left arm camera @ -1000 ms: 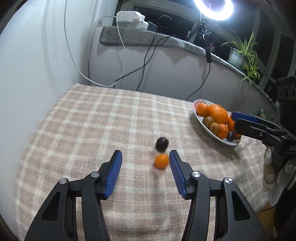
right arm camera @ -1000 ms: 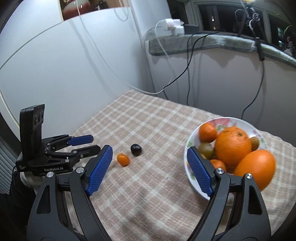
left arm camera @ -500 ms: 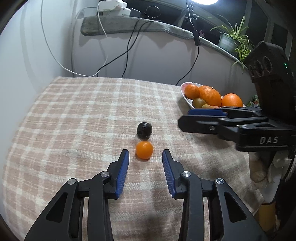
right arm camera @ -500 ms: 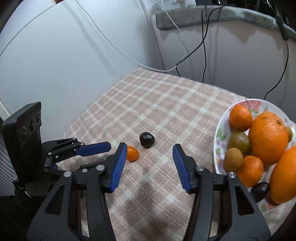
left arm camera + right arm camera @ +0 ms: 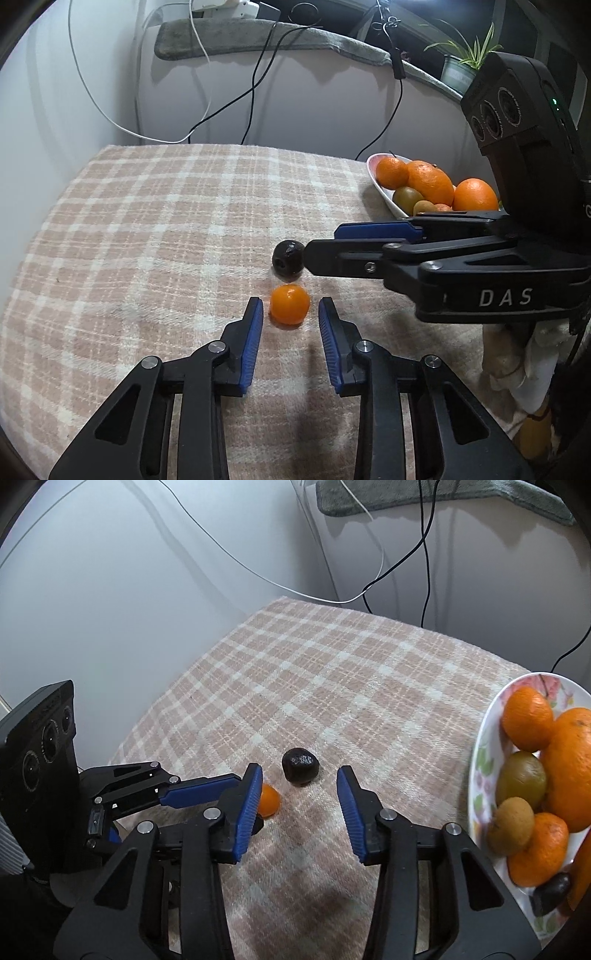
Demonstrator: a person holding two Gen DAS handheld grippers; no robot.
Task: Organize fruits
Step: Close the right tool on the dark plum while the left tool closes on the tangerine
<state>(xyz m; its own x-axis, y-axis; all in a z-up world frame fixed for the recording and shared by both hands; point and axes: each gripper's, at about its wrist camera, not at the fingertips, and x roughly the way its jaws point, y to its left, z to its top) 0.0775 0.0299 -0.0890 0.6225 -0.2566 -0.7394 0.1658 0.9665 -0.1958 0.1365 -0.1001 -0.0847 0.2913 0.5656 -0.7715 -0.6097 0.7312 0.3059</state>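
Note:
A small orange fruit and a dark round fruit lie side by side on the checked tablecloth. My left gripper is open, its blue pads flanking the orange fruit without touching it. My right gripper is open, its tips on either side of the dark fruit, just short of it. The orange fruit shows partly behind my right gripper's left finger. A floral plate at the right holds oranges, kiwis and a dark fruit.
The plate sits at the table's far right edge. Walls close off the left and back, with black and white cables hanging down. A grey padded ledge runs above, with a potted plant.
Both grippers have moved forward and lower onto the two loose fruits. The left jaws have narrowed around the orange fruit. The right gripper has swung from the plate toward the dark fruit.

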